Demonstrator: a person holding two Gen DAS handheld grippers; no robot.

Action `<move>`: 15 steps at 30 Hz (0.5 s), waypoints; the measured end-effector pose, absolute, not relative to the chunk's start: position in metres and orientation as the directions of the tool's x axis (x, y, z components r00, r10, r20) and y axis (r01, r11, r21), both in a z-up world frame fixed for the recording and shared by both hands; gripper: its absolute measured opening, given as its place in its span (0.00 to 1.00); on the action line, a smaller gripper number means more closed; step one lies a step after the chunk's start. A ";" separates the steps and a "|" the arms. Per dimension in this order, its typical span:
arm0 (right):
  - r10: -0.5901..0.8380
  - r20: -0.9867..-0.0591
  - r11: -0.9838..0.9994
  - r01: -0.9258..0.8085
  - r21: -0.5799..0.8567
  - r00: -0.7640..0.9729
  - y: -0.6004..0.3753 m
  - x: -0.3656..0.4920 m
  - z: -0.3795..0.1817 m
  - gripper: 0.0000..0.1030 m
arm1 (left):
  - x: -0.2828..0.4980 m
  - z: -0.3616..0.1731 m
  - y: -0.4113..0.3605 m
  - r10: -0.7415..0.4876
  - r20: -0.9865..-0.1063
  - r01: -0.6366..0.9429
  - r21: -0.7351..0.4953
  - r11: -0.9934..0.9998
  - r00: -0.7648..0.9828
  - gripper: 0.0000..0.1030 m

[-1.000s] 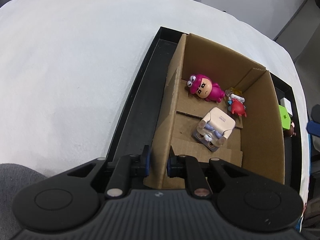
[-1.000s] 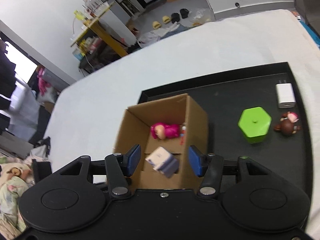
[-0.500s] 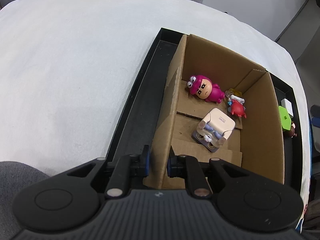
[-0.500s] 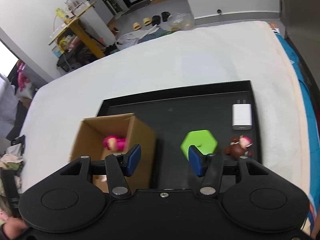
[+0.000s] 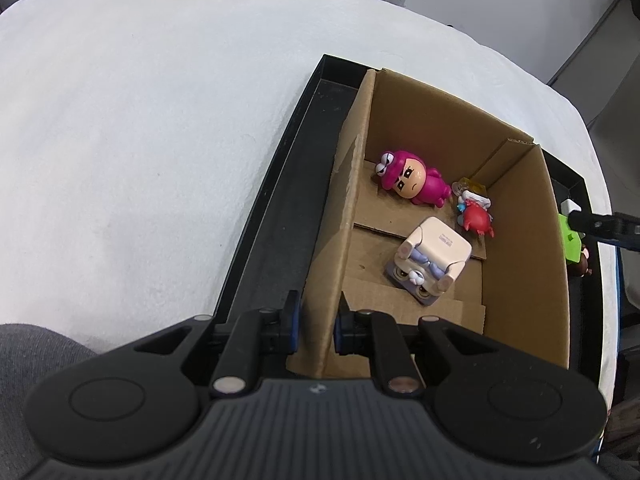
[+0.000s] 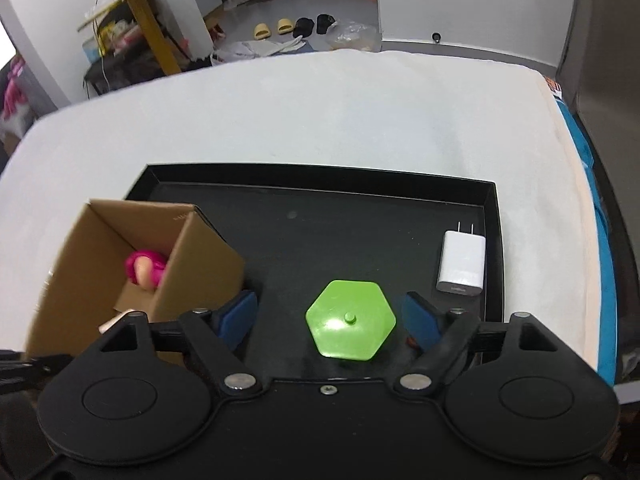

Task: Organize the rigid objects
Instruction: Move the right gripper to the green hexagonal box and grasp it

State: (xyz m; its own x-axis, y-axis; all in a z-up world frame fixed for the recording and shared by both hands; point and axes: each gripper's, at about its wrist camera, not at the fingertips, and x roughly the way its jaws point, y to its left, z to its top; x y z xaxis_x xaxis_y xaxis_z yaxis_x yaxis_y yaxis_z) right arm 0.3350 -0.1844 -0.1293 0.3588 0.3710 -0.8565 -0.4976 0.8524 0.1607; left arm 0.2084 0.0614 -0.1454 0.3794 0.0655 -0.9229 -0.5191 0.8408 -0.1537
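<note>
left gripper — clamped on near wall of cardboard box | right gripper — jaws just opening, green hexagon between the pads, untouched | box left on black tray, holds pink figure | white charger far right

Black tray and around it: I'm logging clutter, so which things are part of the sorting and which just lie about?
Job: cardboard box, pink figure, red crab toy, cream cube toy, green hexagon, white charger, brown figure.
Lying about: yellow slippers, black shoes.
</note>
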 end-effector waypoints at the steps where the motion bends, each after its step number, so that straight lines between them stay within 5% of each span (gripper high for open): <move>1: 0.368 -0.862 0.851 -0.500 0.160 0.350 -0.183 0.337 -0.132 0.77 | 0.208 -0.146 0.062 0.063 -0.923 -0.520 -0.157 0.840 0.380 0.14; 10: 0.287 -0.893 0.857 -0.510 0.077 0.348 -0.169 0.343 -0.163 0.77 | 0.208 -0.146 0.063 0.054 -0.924 -0.512 -0.160 0.844 0.377 0.14; 11: 0.274 -0.897 0.856 -0.512 0.064 0.346 -0.168 0.343 -0.167 0.74 | 0.209 -0.146 0.064 0.054 -0.925 -0.512 -0.160 0.844 0.377 0.14; 12: 0.266 -0.902 0.857 -0.513 0.059 0.341 -0.167 0.343 -0.170 0.59 | 0.209 -0.146 0.063 0.055 -0.925 -0.512 -0.159 0.844 0.377 0.14; 15: 0.256 -0.909 0.866 -0.495 0.066 0.328 -0.169 0.343 -0.170 0.55 | 0.209 -0.146 0.063 0.056 -0.925 -0.511 -0.157 0.845 0.377 0.14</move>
State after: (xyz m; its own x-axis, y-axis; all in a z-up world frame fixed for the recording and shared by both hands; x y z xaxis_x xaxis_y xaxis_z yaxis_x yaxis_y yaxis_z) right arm 0.3428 -0.1694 -0.1696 0.3280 0.2564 -0.9092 -0.4952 0.8663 0.0657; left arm 0.2093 0.0631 -0.1461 0.3770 0.0559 -0.9245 -0.5112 0.8449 -0.1573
